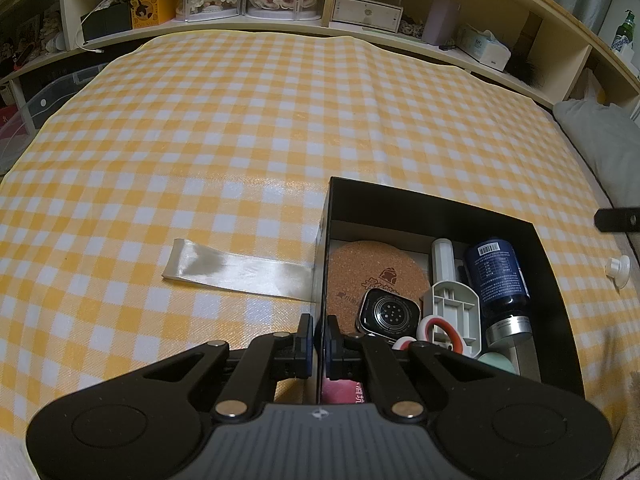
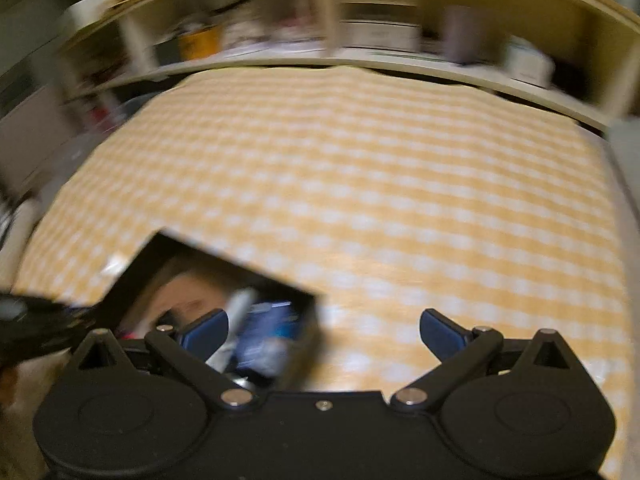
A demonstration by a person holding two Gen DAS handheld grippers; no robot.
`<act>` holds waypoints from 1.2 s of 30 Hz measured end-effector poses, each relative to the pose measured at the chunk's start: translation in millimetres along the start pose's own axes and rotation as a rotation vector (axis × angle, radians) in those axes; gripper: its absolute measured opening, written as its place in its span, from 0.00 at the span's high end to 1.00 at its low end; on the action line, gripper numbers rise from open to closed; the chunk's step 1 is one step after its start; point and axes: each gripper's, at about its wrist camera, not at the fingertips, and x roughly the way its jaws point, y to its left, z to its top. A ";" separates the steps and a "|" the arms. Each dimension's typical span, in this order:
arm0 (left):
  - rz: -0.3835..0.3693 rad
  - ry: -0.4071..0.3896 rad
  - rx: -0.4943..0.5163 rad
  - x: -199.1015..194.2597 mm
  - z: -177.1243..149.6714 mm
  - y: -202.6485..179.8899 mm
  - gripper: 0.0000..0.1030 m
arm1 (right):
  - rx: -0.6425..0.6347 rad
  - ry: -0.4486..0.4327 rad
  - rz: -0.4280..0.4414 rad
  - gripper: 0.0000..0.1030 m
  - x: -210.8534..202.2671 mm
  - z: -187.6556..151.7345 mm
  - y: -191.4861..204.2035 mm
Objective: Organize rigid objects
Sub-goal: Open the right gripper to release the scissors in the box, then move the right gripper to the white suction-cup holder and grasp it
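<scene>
box: black open box [image 1: 440,208], lower right of left wrist view, sitting on the yellow check tabletop [image 1: 240,128]; stiff card walls, light by my guess, will slide if not pinned
left gripper: my left gripper [image 1: 319,340] is closed right down on the box's near-left wall, one finger outside, one inside; I read it as steadying the box
right gripper: my right gripper [image 2: 324,332] has its fingers spread as wide as they go, nothing between them; view is motion-blurred, box at its lower left
contents: cork coaster [image 1: 372,268] flat at the back left, light and stiff, only edges to pinch; smartwatch body [image 1: 388,314] face-down on it, smooth, scratchable, take by the sides
contents 2: dark blue bottle [image 1: 500,276] lying along the right wall with silver cap toward me, round and slick, probably the heaviest, grip across the body
contents 3: grey plastic bracket [image 1: 452,312], white tube [image 1: 442,254], red-white ring [image 1: 436,330], mint green piece [image 1: 496,362] low in the box; all hard, light, packed touching each other
loose: small white knob [image 1: 618,268] on the cloth right of the box, well apart from it; small and rolly, pinch from above, probably next
ribbon: satin ribbon [image 1: 236,270] off the box's left wall, soft, not mine to sort
obstacles: box walls block a side approach; shelf [image 1: 360,28] clutter at the far edge is well clear; grey pillow [image 1: 604,140] at right
</scene>
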 end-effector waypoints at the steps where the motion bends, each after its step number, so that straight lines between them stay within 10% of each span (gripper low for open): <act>1: 0.000 0.000 0.000 0.3 -0.1 -0.1 0.95 | 0.038 0.003 -0.033 0.00 0.7 1.5 -13.0; 16: 0.000 0.000 0.000 -0.1 0.0 -0.2 0.95 | 0.486 -0.005 -0.329 0.01 3.9 -26.0 -161.1; 36: 0.001 0.000 0.002 -0.3 -0.2 -0.5 0.95 | 0.591 0.144 -0.399 0.93 17.2 -48.5 -203.8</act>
